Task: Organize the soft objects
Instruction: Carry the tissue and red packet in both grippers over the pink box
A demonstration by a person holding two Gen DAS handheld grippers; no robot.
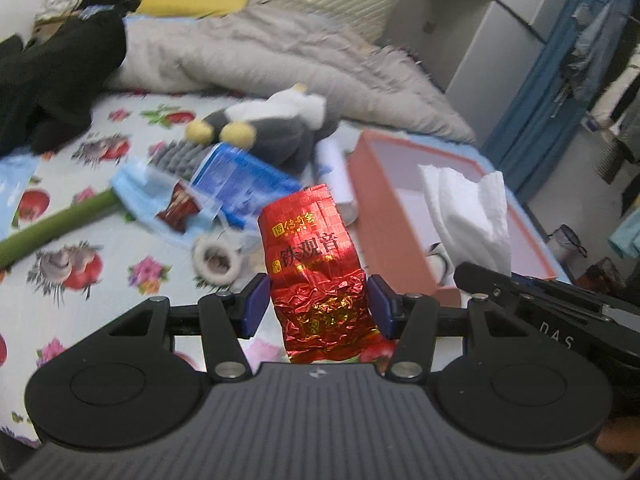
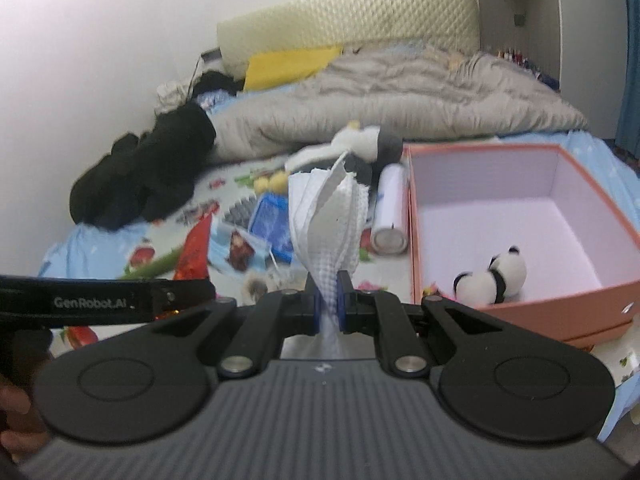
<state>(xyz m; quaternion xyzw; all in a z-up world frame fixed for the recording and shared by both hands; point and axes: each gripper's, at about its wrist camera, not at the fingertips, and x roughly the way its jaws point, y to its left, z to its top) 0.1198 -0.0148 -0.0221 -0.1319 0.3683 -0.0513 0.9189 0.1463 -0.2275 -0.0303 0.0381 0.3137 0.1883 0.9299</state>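
My left gripper (image 1: pixel 320 304) is shut on a crinkled red foil tea packet (image 1: pixel 314 256), which stands upright between the blue pads, lifted above the bed. My right gripper (image 2: pixel 329 302) is shut on a bunch of white tissue (image 2: pixel 326 216) that fans upward from its pads. The tissue (image 1: pixel 468 208) also shows in the left wrist view, over the pink box (image 1: pixel 380 208). The open pink box (image 2: pixel 416 240) lies right of the right gripper, with a small panda plush (image 2: pixel 494 276) inside. A grey and white penguin plush (image 1: pixel 276 124) lies on the floral sheet behind the packet.
Loose items lie left of the box: a blue packet (image 1: pixel 240 180), a face mask (image 1: pixel 140 188), a fluffy ring (image 1: pixel 216 260), a green stick (image 1: pixel 60 224), a white cylinder (image 2: pixel 390 212). A grey quilt (image 1: pixel 260 52) and black clothes (image 1: pixel 52 76) fill the back. The bed edge runs along the right.
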